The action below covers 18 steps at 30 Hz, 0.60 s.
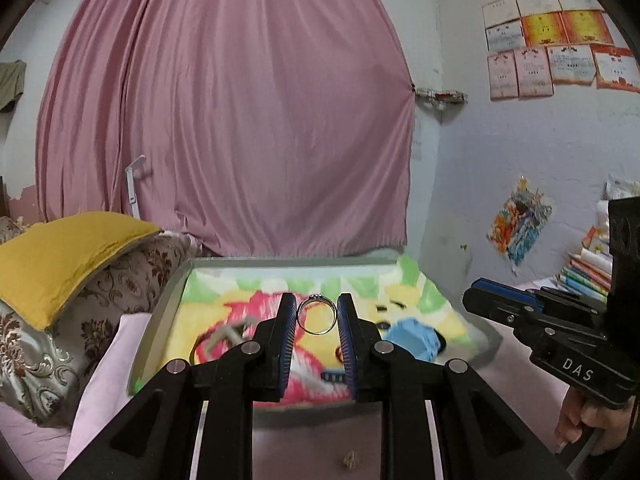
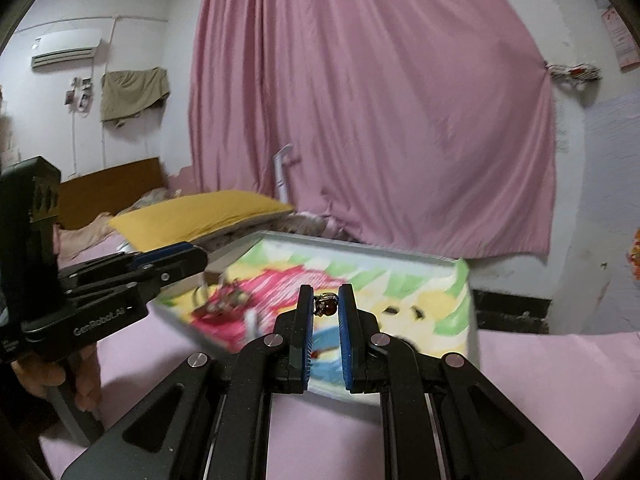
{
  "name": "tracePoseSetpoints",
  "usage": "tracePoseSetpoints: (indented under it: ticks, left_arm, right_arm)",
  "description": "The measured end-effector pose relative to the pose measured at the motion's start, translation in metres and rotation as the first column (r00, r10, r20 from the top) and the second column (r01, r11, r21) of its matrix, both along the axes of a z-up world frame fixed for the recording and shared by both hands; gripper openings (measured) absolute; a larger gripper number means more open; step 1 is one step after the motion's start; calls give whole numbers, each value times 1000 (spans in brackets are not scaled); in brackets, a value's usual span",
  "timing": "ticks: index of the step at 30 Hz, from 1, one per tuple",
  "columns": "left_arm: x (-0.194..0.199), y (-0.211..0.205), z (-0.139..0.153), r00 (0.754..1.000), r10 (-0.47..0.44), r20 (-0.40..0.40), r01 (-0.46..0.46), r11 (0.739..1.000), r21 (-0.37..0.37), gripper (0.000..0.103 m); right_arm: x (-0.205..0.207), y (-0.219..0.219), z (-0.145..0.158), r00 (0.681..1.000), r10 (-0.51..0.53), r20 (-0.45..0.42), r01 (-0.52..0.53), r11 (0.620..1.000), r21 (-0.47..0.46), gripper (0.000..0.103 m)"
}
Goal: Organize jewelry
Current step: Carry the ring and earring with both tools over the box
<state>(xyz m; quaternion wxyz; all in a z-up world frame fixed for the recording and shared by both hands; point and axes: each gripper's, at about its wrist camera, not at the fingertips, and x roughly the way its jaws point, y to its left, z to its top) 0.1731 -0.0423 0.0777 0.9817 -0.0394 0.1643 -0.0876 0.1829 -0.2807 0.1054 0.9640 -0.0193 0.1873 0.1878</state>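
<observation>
With our left gripper [image 1: 317, 314] we are pinching a silver ring [image 1: 316, 315] upright above the tray [image 1: 160, 312], while our right gripper [image 2: 325, 305], level beside it, is clamping a red-stoned ring [image 2: 326, 305] at its fingertips.

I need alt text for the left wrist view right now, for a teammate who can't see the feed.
The left hand-held gripper pinches a silver ring upright between its blue pads, above a tray lined with a colourful cartoon cloth. A blue box sits on the cloth, the right hand-held gripper reaches in from the right, and a pink curtain hangs behind.
</observation>
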Motion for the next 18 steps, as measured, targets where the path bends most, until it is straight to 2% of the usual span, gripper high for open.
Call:
tracePoseSetpoints:
  ticks: [10,13,18]
  left_arm:
    - [22,-5,-6,1000,-11,-23,10,999,-33,20]
    - [28,-3,-8,998,-25,-60,22,999,-46,20]
    - [43,-4,-18,982,-62,-178,52,997,-60,20]
  right_arm:
    - [8,0,6,997,-74,31,75,996,-53,11]
    - [18,-6,3,996,-92,-18,91,995,-45,11]
    - [35,-18,-9,985,-107,-135,106,994,-14,11]
